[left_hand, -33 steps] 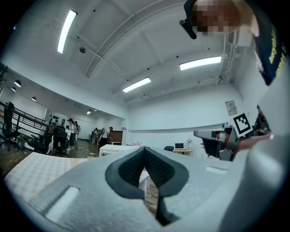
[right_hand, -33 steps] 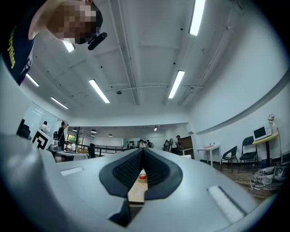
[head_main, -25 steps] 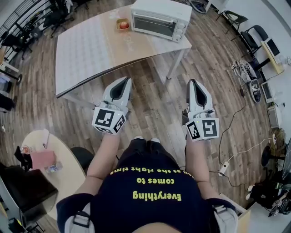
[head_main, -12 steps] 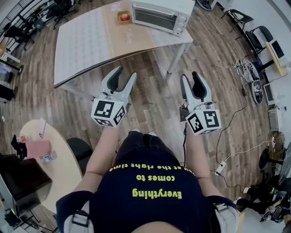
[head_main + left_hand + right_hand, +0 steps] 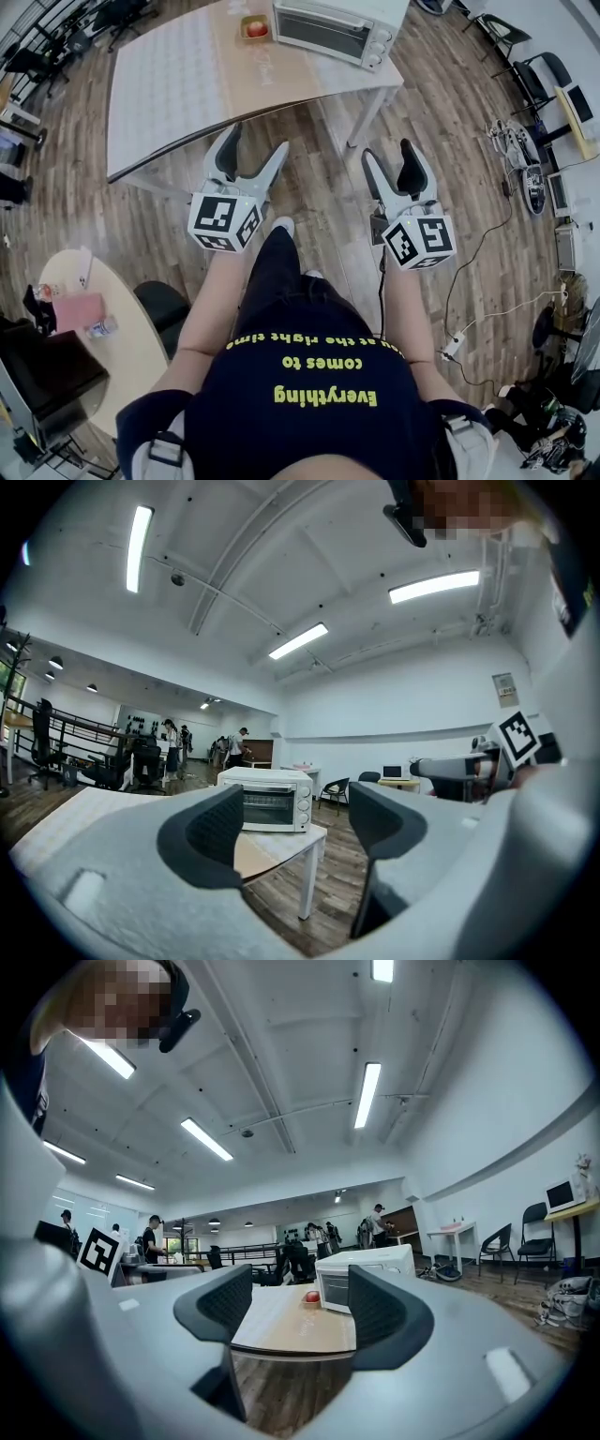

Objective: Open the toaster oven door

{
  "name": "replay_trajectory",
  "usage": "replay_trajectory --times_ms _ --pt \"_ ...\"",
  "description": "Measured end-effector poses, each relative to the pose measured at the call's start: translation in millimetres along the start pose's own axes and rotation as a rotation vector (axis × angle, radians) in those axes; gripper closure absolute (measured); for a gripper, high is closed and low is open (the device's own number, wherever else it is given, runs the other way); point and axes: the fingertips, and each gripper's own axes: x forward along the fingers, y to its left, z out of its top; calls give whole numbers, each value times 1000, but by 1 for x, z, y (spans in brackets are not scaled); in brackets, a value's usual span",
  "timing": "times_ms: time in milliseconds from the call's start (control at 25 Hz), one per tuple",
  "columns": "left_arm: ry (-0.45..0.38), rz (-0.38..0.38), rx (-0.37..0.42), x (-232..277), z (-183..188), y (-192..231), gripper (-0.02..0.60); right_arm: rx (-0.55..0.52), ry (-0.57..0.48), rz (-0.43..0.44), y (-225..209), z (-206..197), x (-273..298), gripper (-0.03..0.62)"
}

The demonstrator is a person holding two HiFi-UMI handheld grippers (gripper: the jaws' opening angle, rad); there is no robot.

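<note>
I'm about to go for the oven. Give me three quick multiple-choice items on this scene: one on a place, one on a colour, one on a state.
1. Where does the toaster oven stand?
A) on a wall shelf
B) at the far end of the table
C) on a chair seat

2. What colour is the item in the small dish beside it?
A) red
B) blue
C) green

3. How is the oven door?
A) hanging fully open
B) taken off
C) shut

Answers:
1. B, the head view shows it on the tabletop's far end.
2. A, it reads red in the head and right gripper views.
3. C, the glass front sits flush with the case.
</note>
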Motion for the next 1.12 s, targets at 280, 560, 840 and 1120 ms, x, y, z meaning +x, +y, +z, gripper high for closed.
replay_trajectory --times_ms 280,560,840,1120 --pt "-10 -56 9 67 4 48 224 -24 -27 -39 -23 8 75 281" --pt "-10 -110 20 128 17 110 222 -39 -45 -92 -32 19 155 279" --pt "9 -143 7 175 14 144 222 -31 -16 -134 -50 12 198 278" --pt "32 -123 -9 222 -2 158 222 -33 5 -105 -84 6 240 278"
